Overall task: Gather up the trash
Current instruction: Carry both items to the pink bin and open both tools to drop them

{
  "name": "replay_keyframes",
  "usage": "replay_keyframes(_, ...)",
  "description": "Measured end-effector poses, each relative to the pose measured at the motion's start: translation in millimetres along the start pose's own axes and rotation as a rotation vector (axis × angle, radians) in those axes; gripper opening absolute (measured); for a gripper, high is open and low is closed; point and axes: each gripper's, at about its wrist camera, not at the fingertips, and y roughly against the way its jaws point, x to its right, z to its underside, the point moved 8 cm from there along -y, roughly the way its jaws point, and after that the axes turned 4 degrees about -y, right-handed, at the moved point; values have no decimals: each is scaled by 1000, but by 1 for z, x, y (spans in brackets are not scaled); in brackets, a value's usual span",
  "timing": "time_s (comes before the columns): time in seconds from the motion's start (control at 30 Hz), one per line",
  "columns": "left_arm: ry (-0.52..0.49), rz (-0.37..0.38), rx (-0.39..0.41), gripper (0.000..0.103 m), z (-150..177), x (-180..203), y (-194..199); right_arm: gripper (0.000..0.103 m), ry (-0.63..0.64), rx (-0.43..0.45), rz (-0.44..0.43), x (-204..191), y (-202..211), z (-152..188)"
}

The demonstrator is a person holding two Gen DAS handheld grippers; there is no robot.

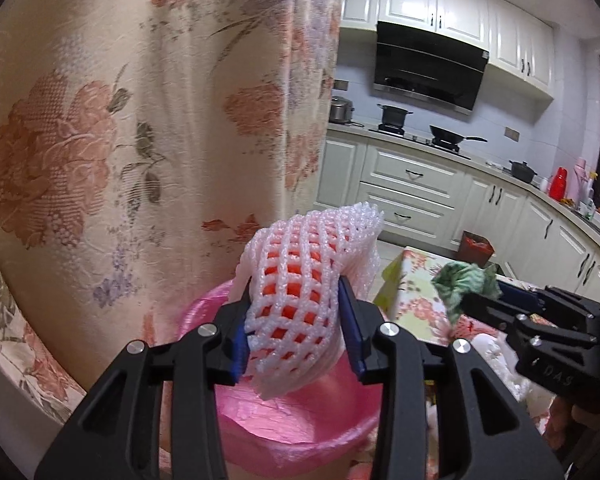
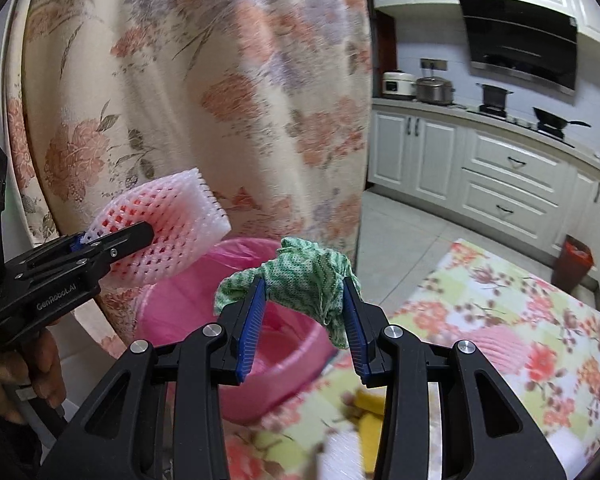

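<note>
Tools grip foam net point(image 1: 296, 300) and green rag point(image 2: 312, 280) above pink bin's rim point(image 2: 172, 284).

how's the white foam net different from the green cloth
The foam net is white, stiff open mesh with something orange showing through; the green cloth is soft, crumpled fabric that droops at its ends. The net is the bulkier of the two and fills the left gripper; the cloth is a smaller wad in the right gripper. Both are pinched between blue pads and held at the pink-lined bin.
</note>
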Motion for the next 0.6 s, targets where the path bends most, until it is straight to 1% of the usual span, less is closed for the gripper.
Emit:
replay_keyframes(0.27,31,-27,-14,42,3,-19,-3,39,31,-48,-43,-25,-34,2)
replay_keyframes(0.3,35,-29,-15,42,2,-22,-6,42,32,-55,-49,-27,-39,3)
replay_keyframes(0.33,38,-31,-17,48,2,-23,-7,45,32,-56,-52,-29,-42,4)
replay_keyframes(0.37,42,-34,-19,54,3,-24,-8,46,32,-58,-55,-30,-44,4)
replay_keyframes(0.4,49,-36,-19,63,3,-26,-8,51,34,-64,-58,-32,-47,5)
replay_keyframes(0.43,57,-36,-19,65,3,-28,-8,53,39,-68,-58,-32,-50,7)
replay_keyframes(0.47,59,-35,-21,65,3,-29,-9,54,43,-70,-57,-33,-51,8)
replay_keyframes(0.53,56,-39,-30,71,5,-30,-11,59,47,-76,-57,-33,-54,9)
replay_keyframes(0.6,57,-35,-32,71,5,-30,-12,61,50,-77,-51,-33,-55,10)
